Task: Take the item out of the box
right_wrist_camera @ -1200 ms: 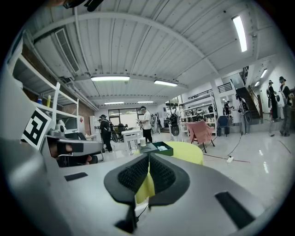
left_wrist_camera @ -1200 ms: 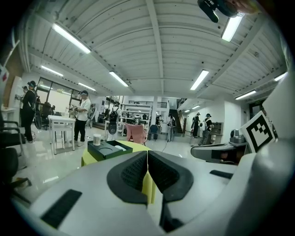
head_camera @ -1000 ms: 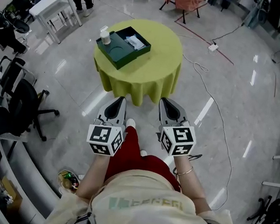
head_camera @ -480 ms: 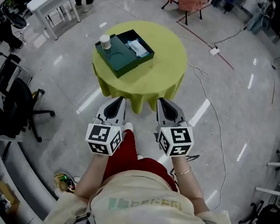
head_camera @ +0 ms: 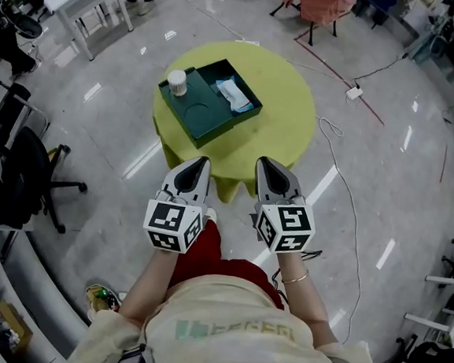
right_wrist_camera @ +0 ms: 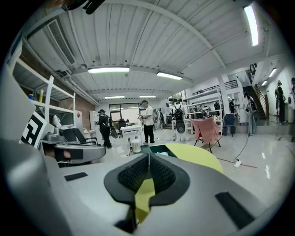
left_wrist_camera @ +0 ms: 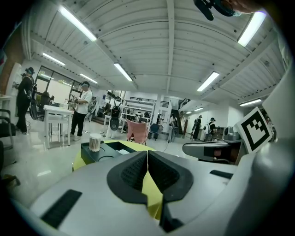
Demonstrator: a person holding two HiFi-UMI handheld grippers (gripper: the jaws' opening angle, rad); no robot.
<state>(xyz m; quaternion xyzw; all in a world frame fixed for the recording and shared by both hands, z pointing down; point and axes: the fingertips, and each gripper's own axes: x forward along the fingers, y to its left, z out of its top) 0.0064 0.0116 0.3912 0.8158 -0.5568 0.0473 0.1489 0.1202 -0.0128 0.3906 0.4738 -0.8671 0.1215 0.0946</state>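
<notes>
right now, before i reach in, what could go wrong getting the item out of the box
1. The left tool and right tool are both shut; if one is not opened first, it may just shove the packet or the box.
2. The cup stands at the box's corner, so a nudge could tip it.
3. A cable trails on the floor right of the table; a foot might catch it.

surface: round table (head_camera: 286,120), yellow-green cloth (head_camera: 232,176) | on it: dark green box (head_camera: 195,117), open; left of centre
</notes>
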